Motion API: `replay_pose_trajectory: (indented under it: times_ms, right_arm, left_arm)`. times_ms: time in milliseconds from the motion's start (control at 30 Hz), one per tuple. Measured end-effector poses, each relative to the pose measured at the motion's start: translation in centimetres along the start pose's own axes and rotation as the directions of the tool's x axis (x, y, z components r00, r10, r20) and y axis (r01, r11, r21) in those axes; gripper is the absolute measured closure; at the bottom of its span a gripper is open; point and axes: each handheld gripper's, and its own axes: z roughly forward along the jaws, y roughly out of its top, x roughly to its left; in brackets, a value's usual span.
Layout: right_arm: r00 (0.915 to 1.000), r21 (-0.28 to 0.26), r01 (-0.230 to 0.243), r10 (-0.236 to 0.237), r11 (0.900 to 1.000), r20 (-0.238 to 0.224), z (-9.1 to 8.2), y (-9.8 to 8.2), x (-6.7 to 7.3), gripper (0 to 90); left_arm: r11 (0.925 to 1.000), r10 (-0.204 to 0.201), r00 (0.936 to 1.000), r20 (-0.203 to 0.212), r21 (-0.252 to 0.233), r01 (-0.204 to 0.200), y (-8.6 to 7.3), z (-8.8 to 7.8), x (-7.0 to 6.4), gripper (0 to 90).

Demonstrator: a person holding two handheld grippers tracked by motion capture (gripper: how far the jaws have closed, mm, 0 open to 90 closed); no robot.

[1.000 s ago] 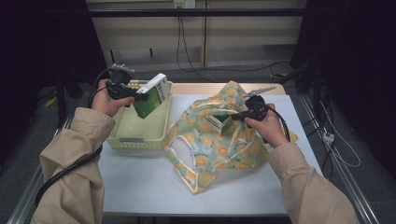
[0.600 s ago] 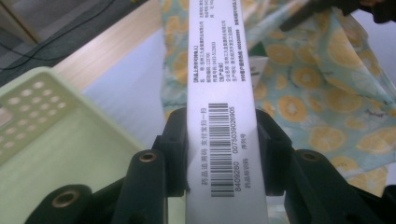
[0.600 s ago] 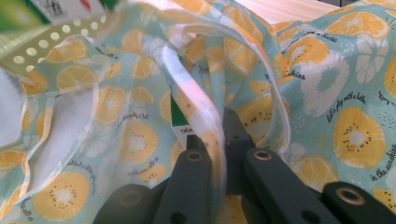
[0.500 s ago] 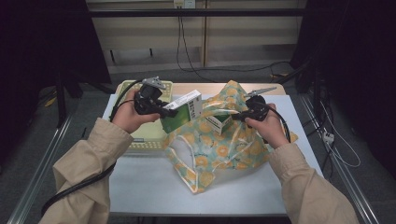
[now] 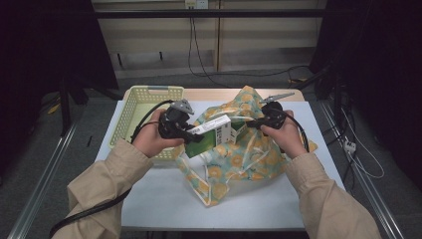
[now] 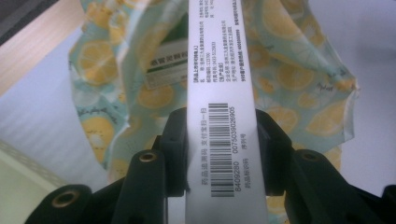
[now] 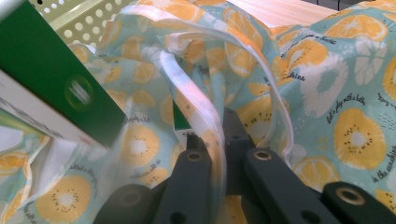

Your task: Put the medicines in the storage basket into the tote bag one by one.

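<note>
Green-and-white box [image 5: 211, 134] now at the mouth of the citrus-print bag [image 5: 249, 159], well clear of the basket [image 5: 130, 117]; a second ago up over the basket, half a second ago midway across. Clamped by its white barcode side in the left tool [image 6: 223, 154], jaws pressing both sides. Lies roughly level, far end pointing into the bag opening. Second box [image 6: 170, 65] visible inside the bag, beyond the first.

Bag slumped mid-surface [image 5: 164, 199], same spot as before. Rim and white handle strap [image 7: 205, 116] pinched in the right tool [image 7: 212, 140], jaws clenched on the fabric, mouth held up and open. Right hand [image 5: 286, 137] unmoved across all three frames. Left hand [image 5: 149, 139] shifted right from over the basket, slightly lower. Basket at the left edge of the surface, touching the bag's left side.
</note>
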Motion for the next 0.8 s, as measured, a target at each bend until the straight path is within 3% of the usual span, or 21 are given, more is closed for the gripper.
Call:
replay_pose_trajectory:
  times_ms: [200,233,400,800]
  right_arm:
    - [0.9998,-0.004,0.015,-0.015,1.0,0.011,-0.7,0.6,0.2,90.0]
    - [0.9998,-0.005,0.016,-0.016,1.0,0.014,-0.9,0.8,0.2,90.0]
    - [0.9995,-0.016,0.025,-0.025,1.0,0.02,-1.5,1.3,0.5,89.9]
    - [0.9991,-0.022,0.031,-0.03,0.999,0.029,-2.2,1.6,0.6,89.9]
  left_arm:
    - [0.9993,0.021,0.9993,0.033,0.031,-0.022,-0.2,2.6,-1.0,62.6]
    - [0.9997,0.006,0.9992,0.038,0.022,-0.007,-0.1,3.0,-1.3,62.6]
    - [0.9985,0.038,0.9978,0.055,0.037,-0.04,0.3,4.8,-2.2,62.6]
    - [0.9997,0.016,0.9989,0.044,0.019,-0.017,1.8,8.2,-2.9,62.5]
